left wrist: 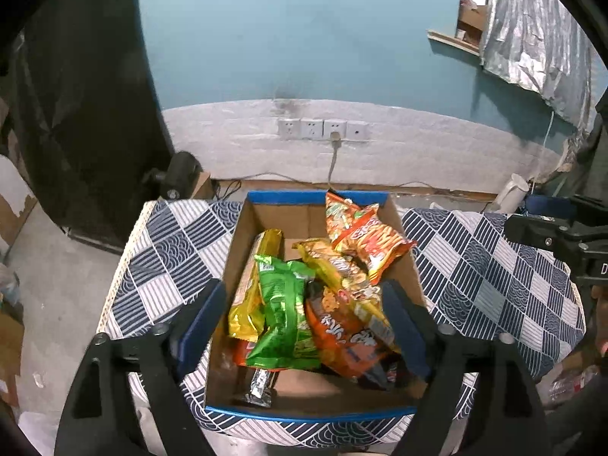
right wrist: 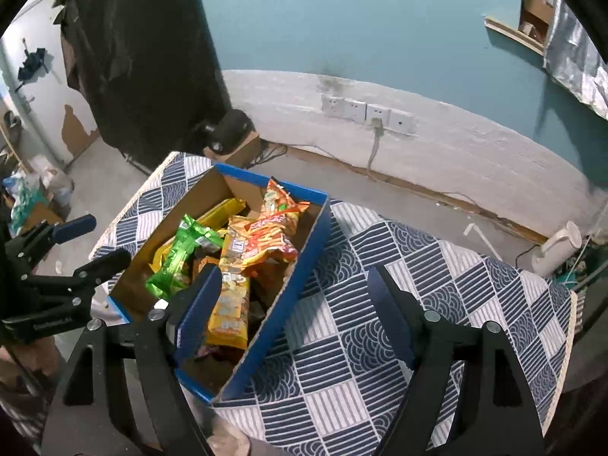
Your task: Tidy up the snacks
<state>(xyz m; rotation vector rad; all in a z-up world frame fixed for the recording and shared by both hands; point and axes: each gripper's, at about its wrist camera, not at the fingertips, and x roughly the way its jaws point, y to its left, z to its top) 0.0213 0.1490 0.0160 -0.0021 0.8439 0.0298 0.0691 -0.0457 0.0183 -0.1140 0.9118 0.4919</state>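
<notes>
I find no wording that reads clearly. The snack packets [left wrist: 304,304] in the cardboard box [left wrist: 315,197] carry printed characters, too blurred to make out. One white letter, apparently "D", shows on my right gripper [left wrist: 604,269] at the frame edge.

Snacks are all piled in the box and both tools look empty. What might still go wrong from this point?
1. The red bag leans on the far wall of the box, its top above the rim; a nudge might tip it out.
2. The left tool hangs open right over the loose pile, with the green bag on top; lowering it could snag or crush packets.
3. The right tool straddles the box's blue side wall; a sideways move might shove the box across the cloth.
</notes>
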